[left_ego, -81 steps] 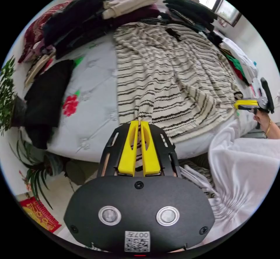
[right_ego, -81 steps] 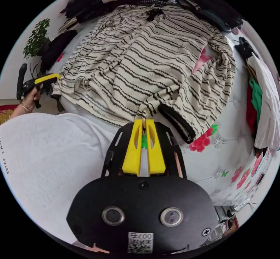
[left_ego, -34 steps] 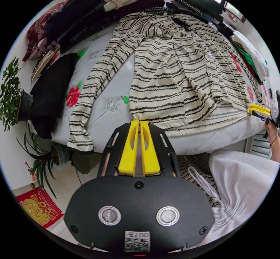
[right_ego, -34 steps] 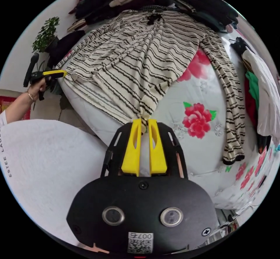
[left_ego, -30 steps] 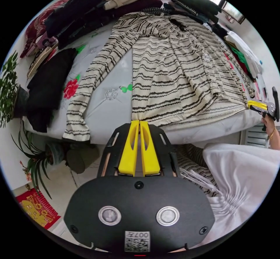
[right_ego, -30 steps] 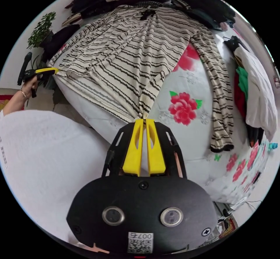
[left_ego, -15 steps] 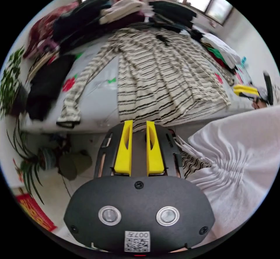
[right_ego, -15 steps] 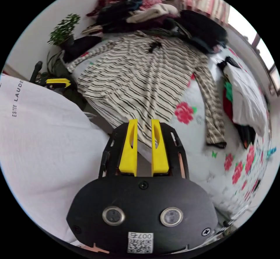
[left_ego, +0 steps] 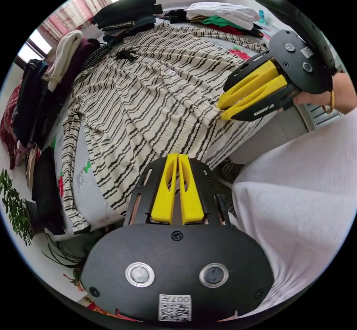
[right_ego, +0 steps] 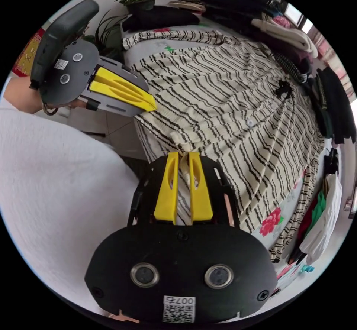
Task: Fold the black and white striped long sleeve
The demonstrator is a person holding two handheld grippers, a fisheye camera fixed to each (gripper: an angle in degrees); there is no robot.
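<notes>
I see the black and white striped long sleeve spread flat on the floral bed sheet, buttons up the middle, its hem lying at the near edge of the bed, where it droops a little over the side. One sleeve runs down along the bed edge towards the potted plant; in the right gripper view the other sleeve trails past a red printed flower on the sheet.

My right gripper has both yellow jaws drawn together with a pinch of the hem's cream fabric caught between them, so it is holding the garment at the hem. In the left gripper view I see that same tool coming in from the side, tips touching the hem edge.

My left gripper shows its jaws nearly closed over the striped hem. Whether cloth is caught between them I cannot tell; in the right gripper view its tips rest against the hem with the jaws together.

Around the garment, folded dark clothes are stacked along the far side, a cream folded piece beside them, and a white and green pile sits at one corner. The person's white top fills the near side.
</notes>
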